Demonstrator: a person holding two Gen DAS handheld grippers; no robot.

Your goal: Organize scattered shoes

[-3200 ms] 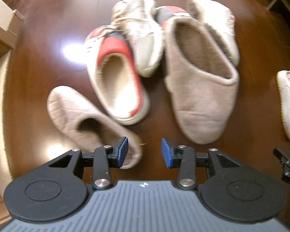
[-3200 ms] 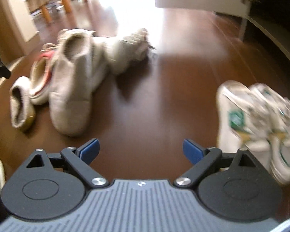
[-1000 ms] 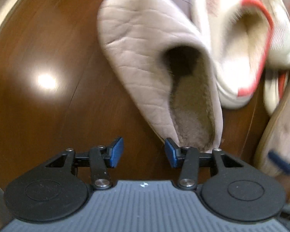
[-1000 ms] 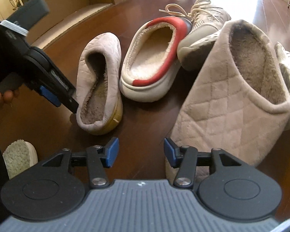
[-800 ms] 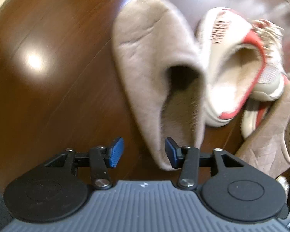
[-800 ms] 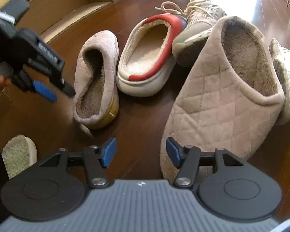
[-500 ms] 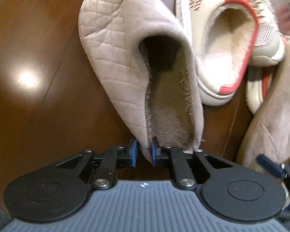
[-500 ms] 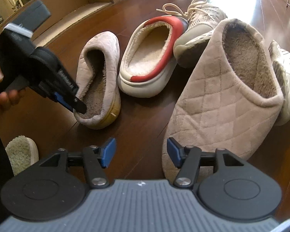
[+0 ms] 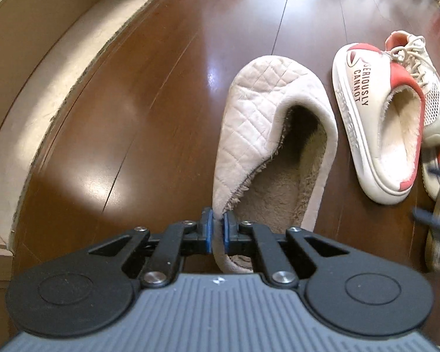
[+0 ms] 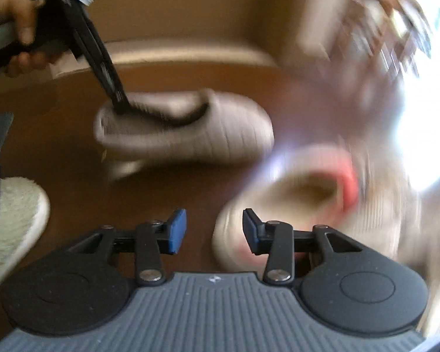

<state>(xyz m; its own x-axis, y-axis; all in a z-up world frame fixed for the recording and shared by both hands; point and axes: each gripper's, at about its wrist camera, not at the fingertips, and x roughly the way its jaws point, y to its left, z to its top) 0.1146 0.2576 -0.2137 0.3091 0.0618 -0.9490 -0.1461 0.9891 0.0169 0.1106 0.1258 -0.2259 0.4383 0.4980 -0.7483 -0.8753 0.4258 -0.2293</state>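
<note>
Since approx. a second ago, left gripper (image 9: pixel 217 228) has gone from spread to pinching quilted slipper (image 9: pixel 267 135) at heel rim — one shoe secured for relocation. Right gripper (image 10: pixel 214 228) jaws closing, nothing between them; red-trimmed slipper (image 10: pixel 302 199) sits just beyond.

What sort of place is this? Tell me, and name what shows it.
Most likely a home, perhaps near an entryway: a glossy dark wood floor, a raised pale step along its edge, and house footwear lying about, such as a quilted slipper and a red-trimmed clog.
</note>
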